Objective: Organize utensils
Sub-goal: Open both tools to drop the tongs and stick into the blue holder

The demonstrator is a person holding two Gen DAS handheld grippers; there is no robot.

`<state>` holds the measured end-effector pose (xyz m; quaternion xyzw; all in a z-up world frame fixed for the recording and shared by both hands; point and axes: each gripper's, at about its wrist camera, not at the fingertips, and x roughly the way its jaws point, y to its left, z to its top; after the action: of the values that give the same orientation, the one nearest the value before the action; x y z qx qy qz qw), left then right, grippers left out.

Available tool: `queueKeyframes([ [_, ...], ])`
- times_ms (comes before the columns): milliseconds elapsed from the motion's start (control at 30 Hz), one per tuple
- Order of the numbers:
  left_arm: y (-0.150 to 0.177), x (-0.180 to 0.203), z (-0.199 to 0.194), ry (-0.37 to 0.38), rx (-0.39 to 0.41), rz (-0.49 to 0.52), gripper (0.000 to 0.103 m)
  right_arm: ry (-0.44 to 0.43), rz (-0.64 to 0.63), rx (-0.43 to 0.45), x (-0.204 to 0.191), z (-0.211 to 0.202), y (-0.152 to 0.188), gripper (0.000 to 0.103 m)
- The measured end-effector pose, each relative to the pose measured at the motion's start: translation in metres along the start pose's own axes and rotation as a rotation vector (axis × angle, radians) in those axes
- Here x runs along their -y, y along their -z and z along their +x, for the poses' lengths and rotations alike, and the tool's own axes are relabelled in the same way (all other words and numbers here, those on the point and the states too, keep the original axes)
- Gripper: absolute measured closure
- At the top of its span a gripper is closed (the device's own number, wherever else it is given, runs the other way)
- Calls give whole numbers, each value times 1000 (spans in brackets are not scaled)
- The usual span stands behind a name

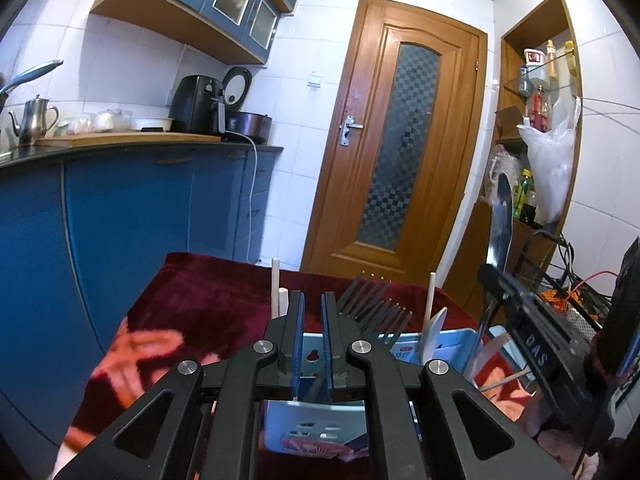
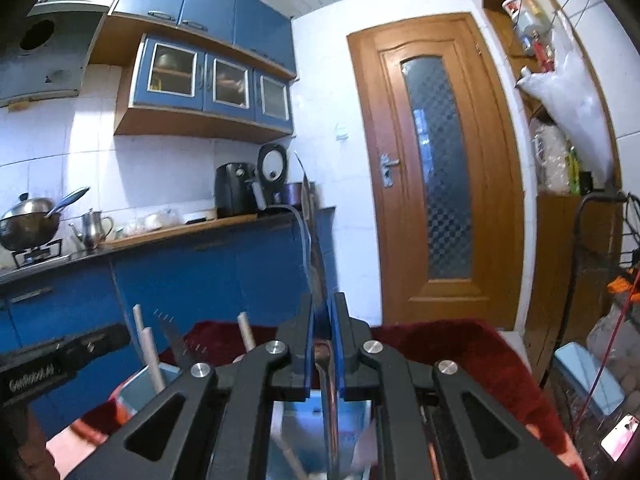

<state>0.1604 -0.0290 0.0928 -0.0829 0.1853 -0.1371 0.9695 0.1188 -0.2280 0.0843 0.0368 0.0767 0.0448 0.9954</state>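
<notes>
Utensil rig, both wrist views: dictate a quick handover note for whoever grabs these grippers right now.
Right gripper: jaws shut on a knife, blade pointing up, held above the light blue utensil holder.
Left gripper: jaws close together over the holder; a dark handle seems to sit between them, but I cannot tell if it is gripped.
Already standing in the holder: black forks, pale chopsticks, a white spoon.
The holder sits on the red blanket.
Left: probably lower the knife into a compartment and release.
</notes>
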Motion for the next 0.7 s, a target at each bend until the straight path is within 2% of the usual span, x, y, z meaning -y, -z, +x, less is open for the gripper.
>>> queueKeyframes([
  [100,0,-1,-5,-2,0,-3,95,-17,-6,-13,-1,-7,3,93],
  [167,1,-2,-7,-2,-3,-5,95,-31,3,-35,1,-10,5,88],
  [233,2,-2,-11,-5,-7,-8,95,-39,22,-55,4,-13,7,68],
  [267,3,-2,-13,-7,-11,-9,95,-40,33,-55,5,-15,8,65],
  [500,6,-1,-36,-8,-21,6,95,-48,88,-48,12,-42,2,64],
  [700,4,4,-63,-1,-18,24,94,-40,69,-55,6,-75,-4,63],
])
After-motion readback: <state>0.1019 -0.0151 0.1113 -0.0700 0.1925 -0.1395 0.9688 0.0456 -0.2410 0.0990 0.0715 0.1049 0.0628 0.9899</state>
